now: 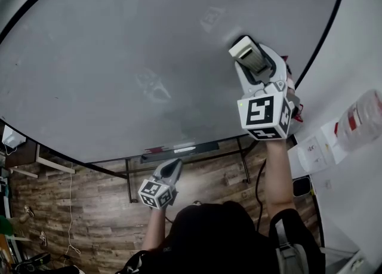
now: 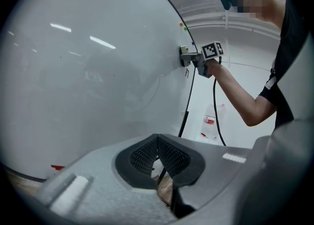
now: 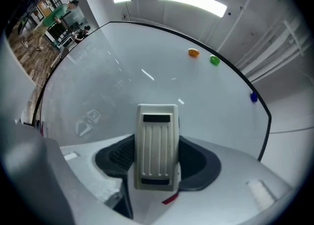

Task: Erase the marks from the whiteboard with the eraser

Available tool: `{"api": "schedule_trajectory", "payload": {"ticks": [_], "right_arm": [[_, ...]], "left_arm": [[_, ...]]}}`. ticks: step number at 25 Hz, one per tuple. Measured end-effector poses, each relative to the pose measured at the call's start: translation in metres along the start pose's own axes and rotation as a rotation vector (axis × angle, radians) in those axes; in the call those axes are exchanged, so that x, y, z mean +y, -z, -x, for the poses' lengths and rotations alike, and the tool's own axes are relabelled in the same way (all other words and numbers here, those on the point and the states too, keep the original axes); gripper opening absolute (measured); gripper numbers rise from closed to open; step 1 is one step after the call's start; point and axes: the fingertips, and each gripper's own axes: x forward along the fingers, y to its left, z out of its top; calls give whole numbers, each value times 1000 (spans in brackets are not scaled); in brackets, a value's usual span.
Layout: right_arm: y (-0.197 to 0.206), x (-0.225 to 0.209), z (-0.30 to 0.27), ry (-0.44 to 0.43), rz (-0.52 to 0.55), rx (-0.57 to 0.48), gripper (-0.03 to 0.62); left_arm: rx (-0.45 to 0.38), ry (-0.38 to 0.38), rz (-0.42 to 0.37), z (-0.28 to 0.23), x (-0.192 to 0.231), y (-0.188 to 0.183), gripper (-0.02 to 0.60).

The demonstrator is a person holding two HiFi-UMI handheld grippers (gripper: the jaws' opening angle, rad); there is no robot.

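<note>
A large whiteboard [image 1: 119,40] fills the head view. Faint grey marks show on it: one sketch [image 1: 154,85] near its middle and a smaller one [image 1: 212,17] higher up. My right gripper [image 1: 248,55] is shut on a white ribbed eraser [image 3: 157,145], held against the board at its right side. The eraser [image 1: 242,47] lies just right of the upper mark. In the right gripper view faint marks [image 3: 88,121] sit left of the eraser. My left gripper [image 1: 173,168] hangs low under the board's tray, shut and holding nothing [image 2: 158,158].
An orange magnet [image 3: 194,52], a green magnet [image 3: 214,60] and a blue magnet [image 3: 253,97] stick near the board's top edge. A pen tray [image 1: 179,149] runs along the bottom edge. A spray bottle [image 1: 358,120] stands at the right. The floor [image 1: 89,219] is wood.
</note>
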Motion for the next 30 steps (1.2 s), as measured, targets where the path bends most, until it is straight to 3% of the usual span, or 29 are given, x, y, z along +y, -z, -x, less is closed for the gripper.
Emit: {"api": "schedule_trajectory", "payload": {"ticks": [11, 20, 30], "right_arm": [[-28, 97, -5, -123, 136, -23, 253], [-28, 111, -6, -116, 131, 0, 253], [25, 137, 26, -166, 91, 85, 253]], "left_arm": [[1, -11, -3, 28, 6, 8, 9], [18, -5, -3, 55, 19, 19, 9], [-2, -17, -12, 77, 5, 21, 9]]}}
